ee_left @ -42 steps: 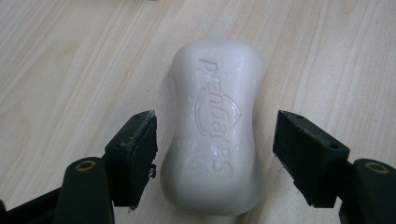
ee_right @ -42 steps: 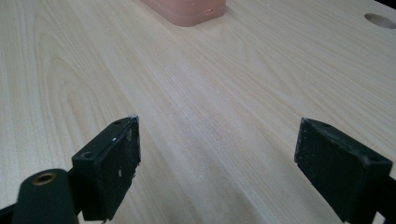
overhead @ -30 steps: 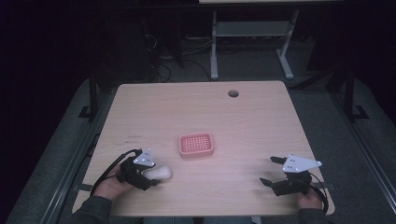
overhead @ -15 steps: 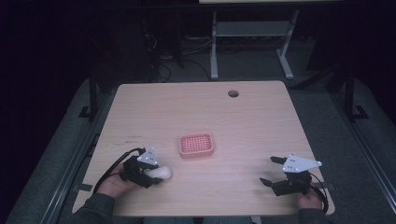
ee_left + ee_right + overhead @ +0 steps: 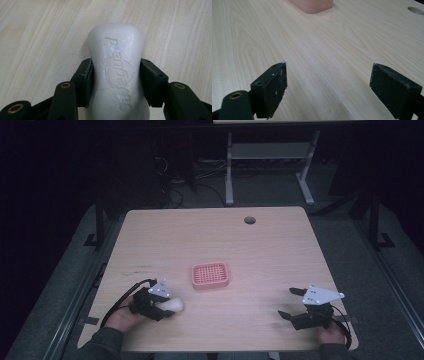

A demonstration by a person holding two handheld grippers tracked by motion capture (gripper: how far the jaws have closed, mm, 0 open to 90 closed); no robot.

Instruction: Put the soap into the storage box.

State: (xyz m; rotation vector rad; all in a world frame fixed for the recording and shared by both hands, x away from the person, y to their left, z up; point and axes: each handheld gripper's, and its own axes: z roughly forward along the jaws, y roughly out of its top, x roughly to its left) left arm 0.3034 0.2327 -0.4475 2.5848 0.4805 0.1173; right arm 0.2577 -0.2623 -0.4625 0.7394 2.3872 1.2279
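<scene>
A white bar of soap [image 5: 117,72] with raised lettering lies on the wooden table at the front left [image 5: 175,305]. My left gripper [image 5: 116,80] [image 5: 167,306] has just been closing on it, and its black pads now press on both sides of the bar. A pink ridged soap dish [image 5: 210,275] sits near the table's middle, up and to the right of the soap; its near corner [image 5: 312,6] appears at the top of the right gripper view. My right gripper [image 5: 291,302] [image 5: 328,87] rests at the front right, open, with bare wood between its jaws.
The table [image 5: 260,250] has a round cable hole [image 5: 249,220] near its far edge, also seen as [image 5: 415,10]. Behind the table stands a metal desk frame [image 5: 265,165] on a dark floor with cables. A cable loops from the left gripper near the front left edge.
The left gripper's jaws have closed in on the soap bar. Both hands stay where they were, and the right gripper is unchanged.
</scene>
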